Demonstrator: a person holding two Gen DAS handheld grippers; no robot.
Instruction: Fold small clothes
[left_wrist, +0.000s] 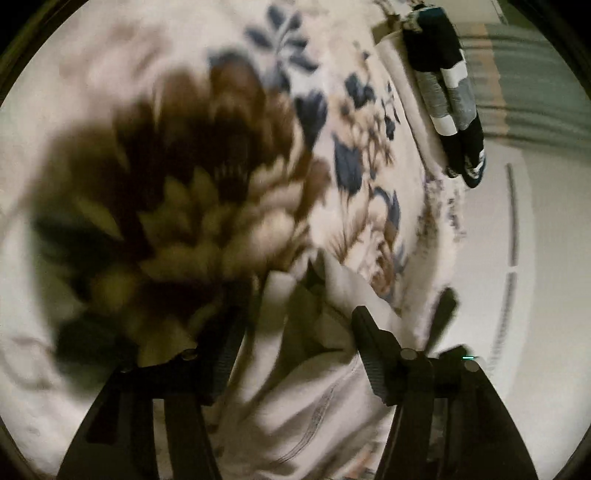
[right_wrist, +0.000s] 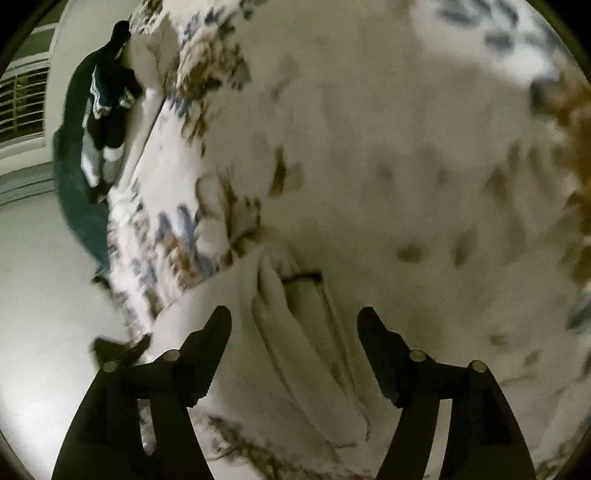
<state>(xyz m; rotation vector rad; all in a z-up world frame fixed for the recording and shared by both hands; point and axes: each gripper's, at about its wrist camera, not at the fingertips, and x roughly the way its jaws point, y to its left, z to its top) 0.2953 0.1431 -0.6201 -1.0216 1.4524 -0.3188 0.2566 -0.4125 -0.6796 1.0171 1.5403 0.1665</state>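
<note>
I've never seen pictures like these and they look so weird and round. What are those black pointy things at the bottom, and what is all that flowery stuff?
The black pointy things are grabbers that a person holds, one per hand. A small camera sits on each and looks along its two fingers, which makes the round pictures. One picture comes from the left gripper, the other from the right gripper. Both stand open with a white garment lying between their fingers, not pinched yet. The flowery stuff is a blanket with blue and brown flowers, which the garment lies on. At its edge lies a pile of dark clothes with white and grey stripes.
</note>
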